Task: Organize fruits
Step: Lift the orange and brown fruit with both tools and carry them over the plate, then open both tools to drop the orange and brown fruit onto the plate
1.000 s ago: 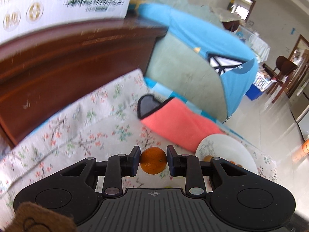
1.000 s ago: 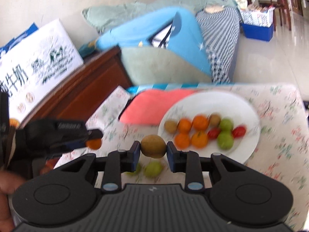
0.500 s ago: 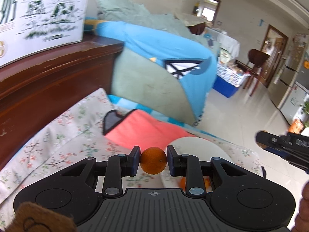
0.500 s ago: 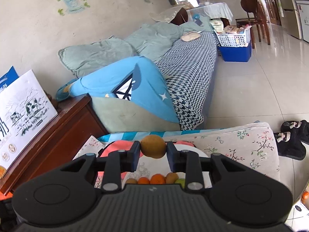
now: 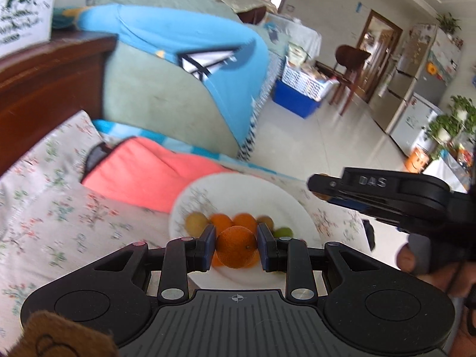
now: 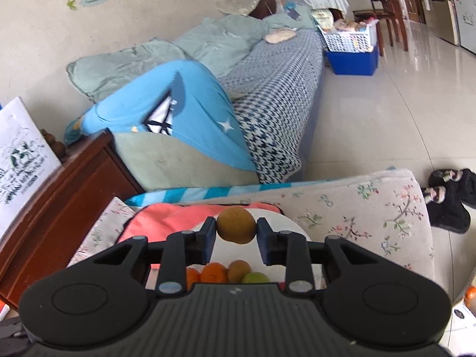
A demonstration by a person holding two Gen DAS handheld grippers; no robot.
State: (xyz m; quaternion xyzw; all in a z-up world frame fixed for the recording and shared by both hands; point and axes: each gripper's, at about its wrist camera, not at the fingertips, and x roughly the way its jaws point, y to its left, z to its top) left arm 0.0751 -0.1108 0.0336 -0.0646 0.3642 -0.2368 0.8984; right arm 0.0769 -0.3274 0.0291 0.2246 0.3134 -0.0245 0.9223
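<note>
As before, orange (image 5: pixel 236 247) clamped; plate (image 5: pixel 279 196) nearer.

— Where are we?

— We are in a home, in the living room. We see a long sofa (image 6: pixel 276 95) with soft green cushions (image 6: pixel 119 68).

— What else do we see?

— We see fuzzy slippers (image 6: pixel 449 196) on the shiny floor, a wooden chair (image 5: pixel 351 59), tall fridges (image 5: pixel 428 68) and green plants (image 5: pixel 452 119).

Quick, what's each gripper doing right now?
Left gripper: shut on an orange.
Right gripper: shut on a brown fruit.
</note>
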